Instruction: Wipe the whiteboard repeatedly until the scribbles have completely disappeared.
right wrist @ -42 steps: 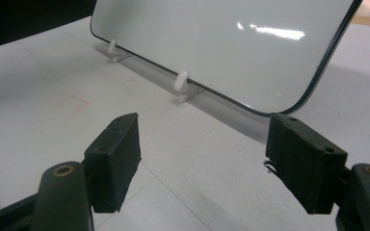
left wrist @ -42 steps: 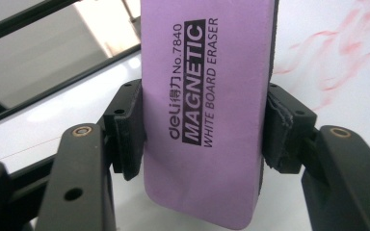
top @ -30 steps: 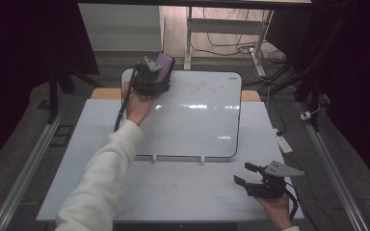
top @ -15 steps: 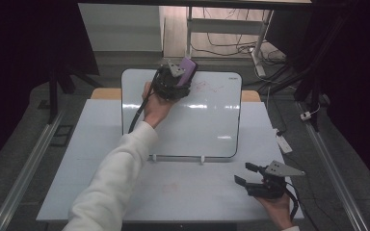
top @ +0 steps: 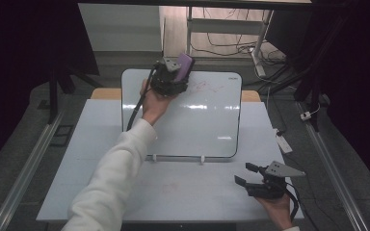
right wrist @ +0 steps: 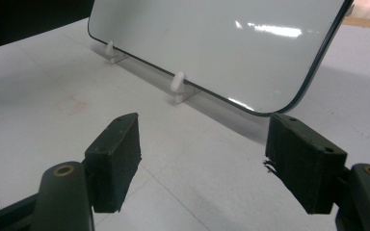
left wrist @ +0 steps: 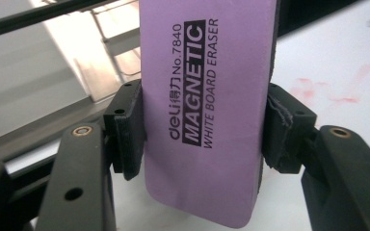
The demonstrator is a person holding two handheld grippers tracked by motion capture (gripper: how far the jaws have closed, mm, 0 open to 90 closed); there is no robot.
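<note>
A purple whiteboard eraser (left wrist: 207,106) printed "MAGNETIC WHITE BOARD ERASER" is clamped between the pads of my left gripper (left wrist: 204,132). In the high view that left gripper (top: 171,77) holds the eraser (top: 185,64) against the upper left part of the tilted whiteboard (top: 197,125). Faint red marks (top: 207,87) lie on the board just right of the eraser, and they show beside it in the left gripper view as red marks (left wrist: 327,91). My right gripper (top: 243,174) rests open near the table's front right, with nothing between its jaws, facing the whiteboard's lower edge (right wrist: 207,48).
The whiteboard leans on two small white pegs (right wrist: 176,86) on the white table (top: 96,144). A faint reddish smudge (right wrist: 72,105) marks the tabletop in front of the board. A small tag (top: 283,142) lies at the table's right edge. Cables run over the floor behind.
My left gripper has carried the eraser to the right along the top of the whiteboard. The right gripper has stayed in place.
</note>
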